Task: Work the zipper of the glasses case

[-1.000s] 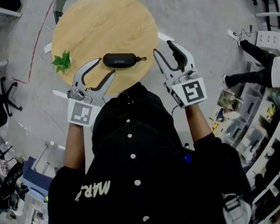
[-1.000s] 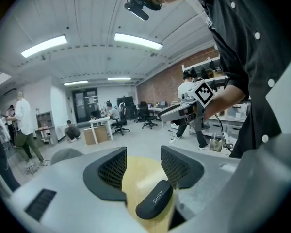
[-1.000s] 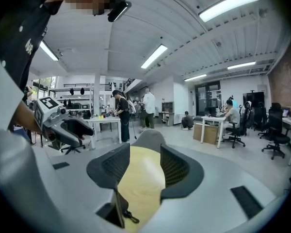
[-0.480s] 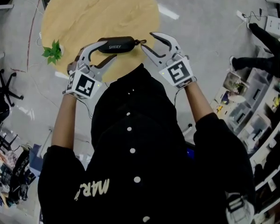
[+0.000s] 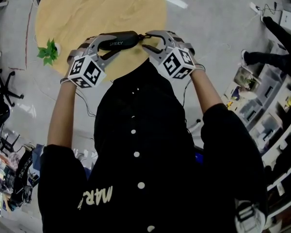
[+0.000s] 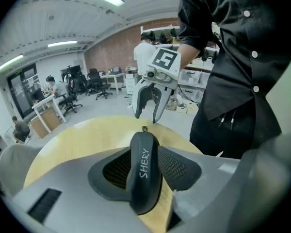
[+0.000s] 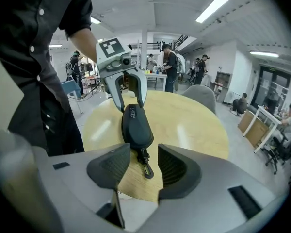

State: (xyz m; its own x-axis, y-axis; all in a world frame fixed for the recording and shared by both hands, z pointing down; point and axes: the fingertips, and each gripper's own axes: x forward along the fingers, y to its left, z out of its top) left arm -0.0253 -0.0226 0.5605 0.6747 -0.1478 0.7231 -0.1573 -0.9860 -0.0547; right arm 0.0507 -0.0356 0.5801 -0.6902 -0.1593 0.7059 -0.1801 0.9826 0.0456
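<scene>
Round and pale-wooded, the bench [image 5: 102,8] stands on a grey floor in an open office, with a small green sprig [image 5: 48,52] near its left edge. At the near edge lies the black glasses case [image 5: 119,40].

The left tongs [image 5: 108,45] are clamped on the case's left end. In the left gripper view both ribbed pads [image 6: 114,171] press against the case's sides, and the white lettering [image 6: 144,163] on its top faces up between them.

The right tongs [image 5: 148,39] stand with a clear gap between the pads [image 7: 109,166]. The case's metal clip [image 7: 144,161] lies in that gap and touches neither pad.

The case's long axis runs along the near edge of the bench, from one pair of tongs to the other. Its clip end points toward the right tongs and its plain end sits in the left tongs.

A second ago both tongs hung wide open, apart from the case, one off each end. Since then the left tongs have closed on the case and the right tongs have come up around the clip.
</scene>
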